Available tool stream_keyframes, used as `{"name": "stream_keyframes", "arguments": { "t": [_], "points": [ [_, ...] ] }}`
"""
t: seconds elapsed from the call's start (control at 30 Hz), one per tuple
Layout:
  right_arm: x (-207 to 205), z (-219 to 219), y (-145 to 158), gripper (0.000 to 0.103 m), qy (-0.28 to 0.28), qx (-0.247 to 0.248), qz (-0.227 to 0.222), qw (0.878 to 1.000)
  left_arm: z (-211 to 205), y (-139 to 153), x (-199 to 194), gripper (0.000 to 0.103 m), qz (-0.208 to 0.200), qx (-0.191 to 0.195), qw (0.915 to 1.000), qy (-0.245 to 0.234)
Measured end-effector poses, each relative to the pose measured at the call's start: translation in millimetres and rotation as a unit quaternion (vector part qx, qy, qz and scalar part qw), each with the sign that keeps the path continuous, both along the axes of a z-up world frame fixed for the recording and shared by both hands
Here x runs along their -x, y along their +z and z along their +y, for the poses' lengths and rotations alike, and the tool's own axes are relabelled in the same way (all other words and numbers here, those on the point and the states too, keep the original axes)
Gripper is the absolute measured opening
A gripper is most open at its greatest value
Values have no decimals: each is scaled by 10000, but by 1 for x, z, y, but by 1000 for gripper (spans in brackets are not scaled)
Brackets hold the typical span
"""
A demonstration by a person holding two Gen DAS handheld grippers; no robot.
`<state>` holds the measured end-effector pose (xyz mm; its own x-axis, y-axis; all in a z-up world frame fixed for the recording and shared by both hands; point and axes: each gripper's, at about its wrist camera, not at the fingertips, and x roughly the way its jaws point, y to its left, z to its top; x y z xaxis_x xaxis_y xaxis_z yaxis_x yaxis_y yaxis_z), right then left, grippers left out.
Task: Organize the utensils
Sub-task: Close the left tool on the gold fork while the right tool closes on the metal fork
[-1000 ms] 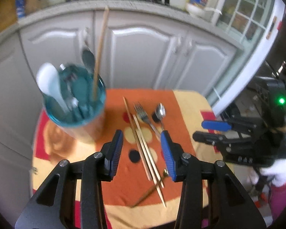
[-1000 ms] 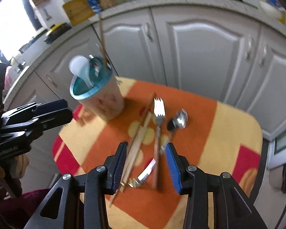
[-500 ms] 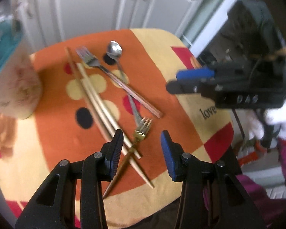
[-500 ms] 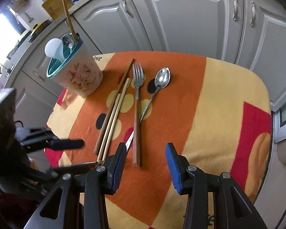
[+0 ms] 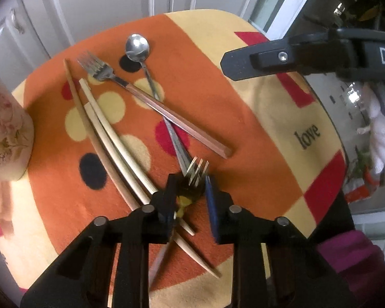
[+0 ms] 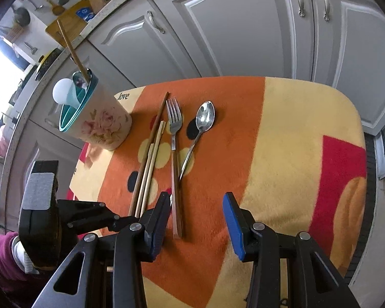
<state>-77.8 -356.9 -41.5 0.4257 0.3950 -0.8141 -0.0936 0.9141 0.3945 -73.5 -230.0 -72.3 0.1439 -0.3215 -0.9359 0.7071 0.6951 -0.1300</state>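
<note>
On the orange and yellow cloth lie a gold fork, a wood-handled fork, a steel spoon and several chopsticks. My left gripper points steeply down with its jaws closing around the gold fork's neck; the pads stand a little apart from it. A floral holder with a teal rim holds a white spoon and a chopstick at the left. My right gripper hovers open above the cloth, with the wood-handled fork ending by its left finger.
Grey cabinet doors stand close behind the small table. The cloth's yellow right half carries nothing. The left gripper's body and a magenta sleeve fill the lower left of the right wrist view.
My left gripper has dropped toward the table, away from the holder, and its jaws have narrowed around the gold fork. The right gripper has sunk a little over the cloth.
</note>
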Motion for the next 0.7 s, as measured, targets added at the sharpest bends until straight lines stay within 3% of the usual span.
{"name": "stream_keyframes", "arguments": {
  "t": [0.2,0.47,0.57,0.7],
  "points": [
    [-11,12,-1,41,132,1,-48,9999,34,18,-15,17,32,437,9979,477],
    [-49,48,4,41,499,29,-299,9983,93,51,-40,16,-79,1091,9819,1549],
    [-75,67,3,41,658,325,-399,9965,112,58,-43,16,-97,1270,9746,1844],
    [-109,84,-8,40,836,792,-360,9927,125,62,-37,16,-88,1344,9713,1958]
  ]
}}
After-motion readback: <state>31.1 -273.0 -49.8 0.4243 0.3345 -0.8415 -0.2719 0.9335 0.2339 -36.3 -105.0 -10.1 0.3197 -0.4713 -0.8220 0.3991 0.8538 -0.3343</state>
